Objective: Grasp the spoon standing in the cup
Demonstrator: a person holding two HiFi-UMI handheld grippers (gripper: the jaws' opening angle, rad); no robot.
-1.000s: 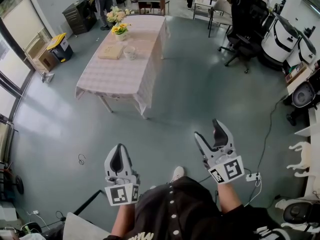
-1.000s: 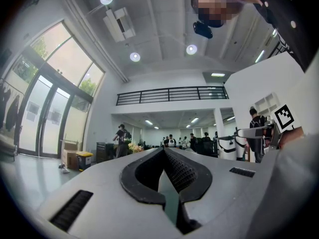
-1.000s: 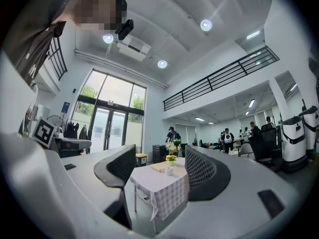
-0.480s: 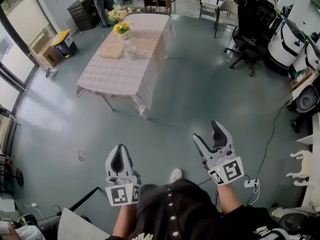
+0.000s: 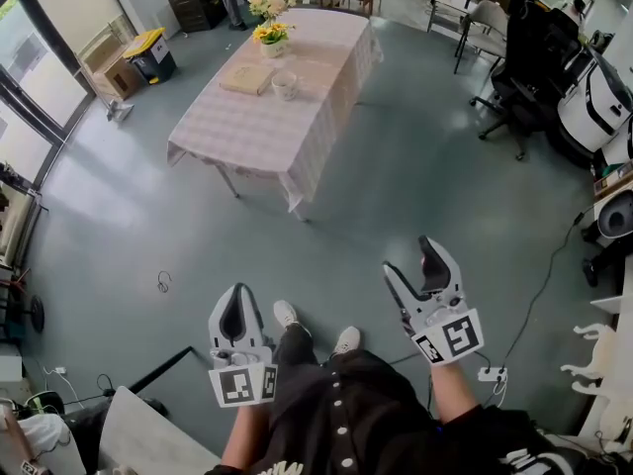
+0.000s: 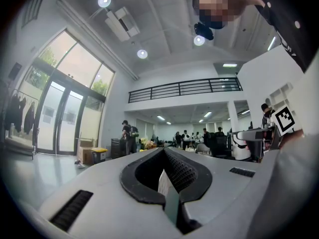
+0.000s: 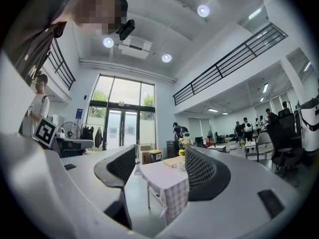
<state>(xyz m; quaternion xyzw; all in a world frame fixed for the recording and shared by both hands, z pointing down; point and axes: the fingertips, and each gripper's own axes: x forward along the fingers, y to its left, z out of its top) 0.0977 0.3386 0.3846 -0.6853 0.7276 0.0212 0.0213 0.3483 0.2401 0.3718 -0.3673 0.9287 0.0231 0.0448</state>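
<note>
- One cup (image 5: pixel 285 85) stands on the cloth-draped counter (image 5: pixel 247 137), well ahead of both claws and off to the left of the right one. The spoon it is said to hold is too small to make out at this range.
- Beyond the cup, farther from the claws, lie a flat pale board (image 5: pixel 247 77) and pots of yellow flowers (image 5: pixel 272 34).
- A broad stretch of grey floor (image 5: pixel 396 186) separates the counter from the claws.
- The right claw (image 5: pixel 408 255) has its jaws spread wide with nothing between them, and its own view frames the counter in the gap.
- The left claw (image 5: pixel 235 295) has its jaws pressed together and holds nothing.
- The step in hand looks to be the approach. Doing it well likely means walking up with the cup centred between the spread jaws. The right claw should then close on the spoon's handle above the rim, without touching the cup.
- Compared with a second ago, the counter sits further right in the head view. Both shoes (image 5: pixel 346 340) now show where only one did. Neither claw has changed its state.
</note>
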